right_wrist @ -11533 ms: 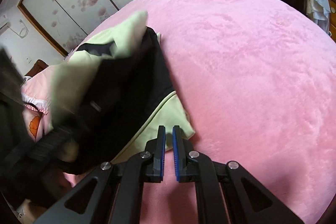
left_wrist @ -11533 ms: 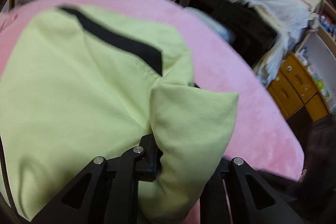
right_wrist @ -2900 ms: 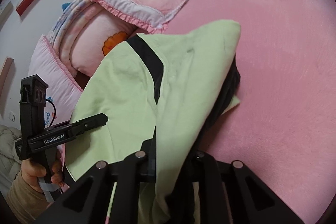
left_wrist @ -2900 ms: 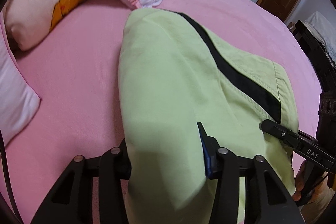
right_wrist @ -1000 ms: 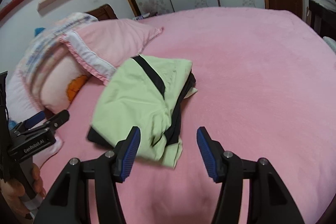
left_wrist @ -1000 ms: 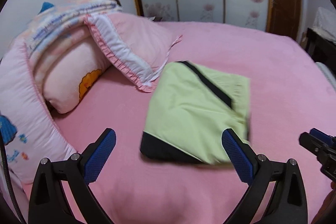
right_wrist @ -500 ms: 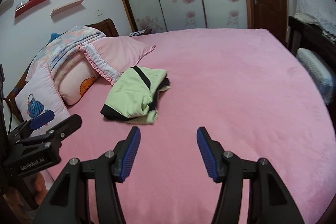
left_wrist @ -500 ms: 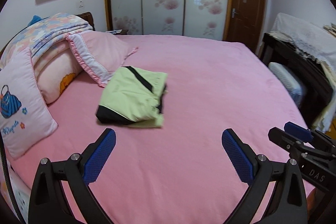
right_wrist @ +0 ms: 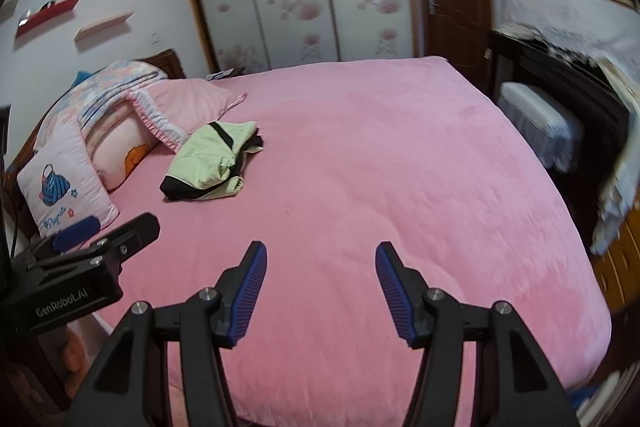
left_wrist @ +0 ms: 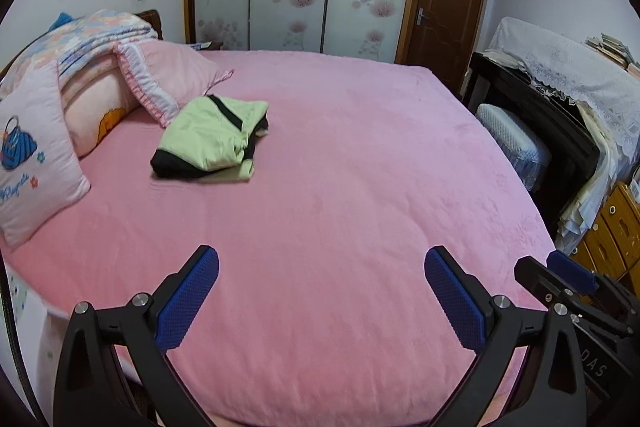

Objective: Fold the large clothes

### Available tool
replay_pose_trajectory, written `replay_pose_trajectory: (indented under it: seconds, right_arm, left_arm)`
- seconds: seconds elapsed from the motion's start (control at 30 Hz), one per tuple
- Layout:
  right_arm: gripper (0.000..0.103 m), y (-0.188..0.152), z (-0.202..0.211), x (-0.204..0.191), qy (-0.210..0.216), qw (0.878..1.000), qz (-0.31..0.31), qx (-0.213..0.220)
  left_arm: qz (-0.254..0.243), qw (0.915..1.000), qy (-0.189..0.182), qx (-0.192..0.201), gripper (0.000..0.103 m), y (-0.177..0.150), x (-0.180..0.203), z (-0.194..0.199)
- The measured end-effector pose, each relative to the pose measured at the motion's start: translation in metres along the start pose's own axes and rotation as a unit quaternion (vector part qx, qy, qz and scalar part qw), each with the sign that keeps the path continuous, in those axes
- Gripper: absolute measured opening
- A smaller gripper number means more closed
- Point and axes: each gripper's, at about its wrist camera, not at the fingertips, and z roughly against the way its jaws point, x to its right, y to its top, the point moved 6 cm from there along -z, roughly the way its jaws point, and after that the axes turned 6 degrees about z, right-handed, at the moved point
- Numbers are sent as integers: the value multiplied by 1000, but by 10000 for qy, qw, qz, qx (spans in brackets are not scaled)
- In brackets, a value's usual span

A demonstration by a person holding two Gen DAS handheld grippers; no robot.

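While both grippers hang over the near part of the pink bed (left_wrist: 360, 187), we find the garment (left_wrist: 208, 141) lying folded, well apart from them, on the far left of the bed just beside the pillows (left_wrist: 160, 83). We note the left gripper (left_wrist: 322, 291) with its jaws spread wide and nothing between them. We note the right gripper (right_wrist: 320, 287) likewise apart and empty, with only bare cover below its blue pads (right_wrist: 250, 287).
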Motion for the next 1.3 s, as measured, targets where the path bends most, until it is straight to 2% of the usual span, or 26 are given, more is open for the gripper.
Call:
replay_pose_trajectory:
  seconds: [0.13,0.4,0.67,1.3]
  right_arm:
    - [57,-18,10,5,-78,9999,-11,-89]
    - [57,-28,22,4,-182,9998,72,35]
    - [57,-37,19,5,-261,9995,111,-131]
    - [57,-43,22,14,-404,9989,201,-135]
  left_arm:
    - [2,10000,13,-73,102,-18,7,11]
    - [-109,9998,-5,-177,102,-43,14,19]
    - [-208,9996,23,-182,102,-47,16,19]
    - [-183,9995,107,-215,102,-53,18,20]
